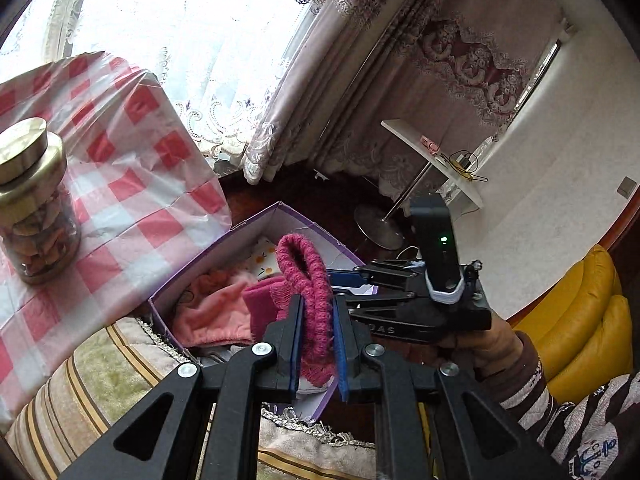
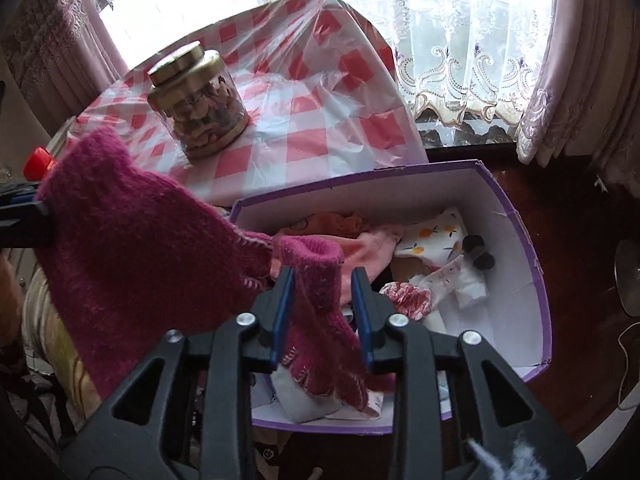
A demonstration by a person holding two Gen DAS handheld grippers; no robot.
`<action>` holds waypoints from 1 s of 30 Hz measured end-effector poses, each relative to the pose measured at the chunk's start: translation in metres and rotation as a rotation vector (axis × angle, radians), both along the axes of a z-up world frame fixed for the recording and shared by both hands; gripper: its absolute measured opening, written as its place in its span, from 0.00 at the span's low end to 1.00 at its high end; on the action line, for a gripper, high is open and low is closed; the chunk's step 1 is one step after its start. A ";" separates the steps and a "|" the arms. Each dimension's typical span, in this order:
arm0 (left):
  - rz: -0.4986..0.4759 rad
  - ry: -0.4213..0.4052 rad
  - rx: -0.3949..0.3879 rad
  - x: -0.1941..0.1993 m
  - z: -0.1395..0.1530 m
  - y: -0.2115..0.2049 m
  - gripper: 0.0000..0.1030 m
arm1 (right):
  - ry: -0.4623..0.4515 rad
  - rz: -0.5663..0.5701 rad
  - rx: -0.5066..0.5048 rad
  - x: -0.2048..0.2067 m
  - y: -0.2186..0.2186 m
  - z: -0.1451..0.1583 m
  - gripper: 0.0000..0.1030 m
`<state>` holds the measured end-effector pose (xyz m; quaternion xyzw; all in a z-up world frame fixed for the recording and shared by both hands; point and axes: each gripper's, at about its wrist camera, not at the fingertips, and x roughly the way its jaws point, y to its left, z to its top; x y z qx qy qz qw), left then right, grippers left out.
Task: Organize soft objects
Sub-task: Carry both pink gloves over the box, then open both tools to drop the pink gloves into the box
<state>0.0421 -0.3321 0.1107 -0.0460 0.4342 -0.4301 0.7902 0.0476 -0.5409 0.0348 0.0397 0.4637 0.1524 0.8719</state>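
Observation:
A magenta knitted sock hangs over an open purple box. My left gripper is shut on its cuff end. In the left wrist view my right gripper reaches in from the right, held by a hand. In the right wrist view the sock's other cuff stands between my right gripper's blue pads; the left pad touches the knit and the right pad stands just off it. My left gripper grips the sock at the far left. The box holds pink, white printed and red patterned cloths.
A glass jar with a gold lid stands on a red-and-white checked tablecloth behind the box. A red-capped bottle is at the left edge. A yellow sofa, a lamp base and curtains lie beyond.

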 end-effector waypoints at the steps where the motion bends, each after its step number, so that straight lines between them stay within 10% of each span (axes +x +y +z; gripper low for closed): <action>1: -0.003 0.000 0.004 0.001 0.000 0.000 0.14 | 0.019 0.002 -0.019 0.006 0.004 -0.007 0.39; 12: -0.060 0.039 -0.017 0.017 -0.016 -0.022 0.14 | -0.064 -0.171 -0.142 -0.013 -0.021 0.008 0.70; 15: 0.023 0.061 0.089 0.034 -0.035 -0.024 0.30 | -0.075 -0.210 -0.155 -0.022 -0.030 0.017 0.71; 17: 0.108 0.102 0.183 0.045 -0.053 -0.018 0.59 | -0.077 -0.215 -0.169 -0.027 -0.030 0.021 0.71; 30: 0.224 0.149 0.190 -0.013 -0.074 0.020 0.72 | -0.071 -0.256 -0.192 -0.060 0.015 0.010 0.71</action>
